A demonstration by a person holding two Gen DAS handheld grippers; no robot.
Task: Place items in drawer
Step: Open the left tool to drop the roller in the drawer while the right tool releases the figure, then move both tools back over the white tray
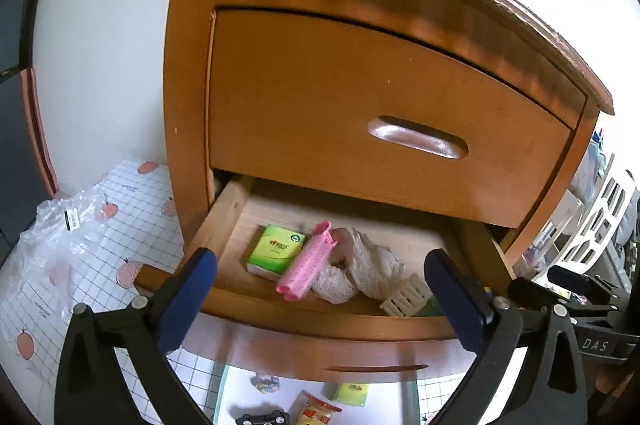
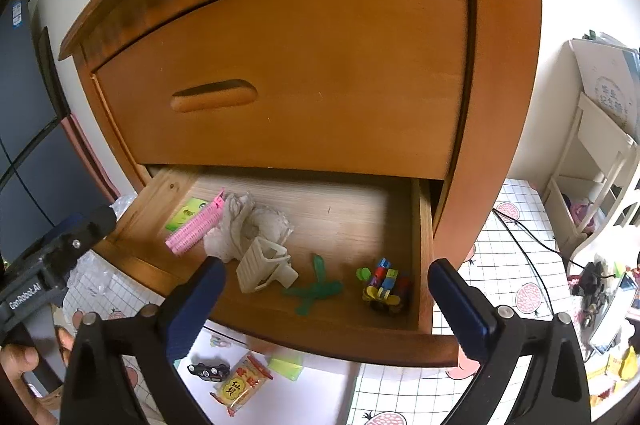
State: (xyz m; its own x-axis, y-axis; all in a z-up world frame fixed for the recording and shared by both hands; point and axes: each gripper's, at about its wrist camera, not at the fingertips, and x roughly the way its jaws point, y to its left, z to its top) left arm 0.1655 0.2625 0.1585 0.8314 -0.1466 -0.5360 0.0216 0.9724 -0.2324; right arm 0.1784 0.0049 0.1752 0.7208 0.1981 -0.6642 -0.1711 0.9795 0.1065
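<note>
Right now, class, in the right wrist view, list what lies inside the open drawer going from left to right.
green packet → pink hair roller → white lace cloth → white slatted clip → green toy plane → colourful block toy

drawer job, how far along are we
Done: the open lower drawer already holds a green tissue pack, pink hair roller, white clip, green toy and block toy. In hand: nothing; both hand-held grippers are open. Left: snack packet, toy car and green pack on the floor.
</note>
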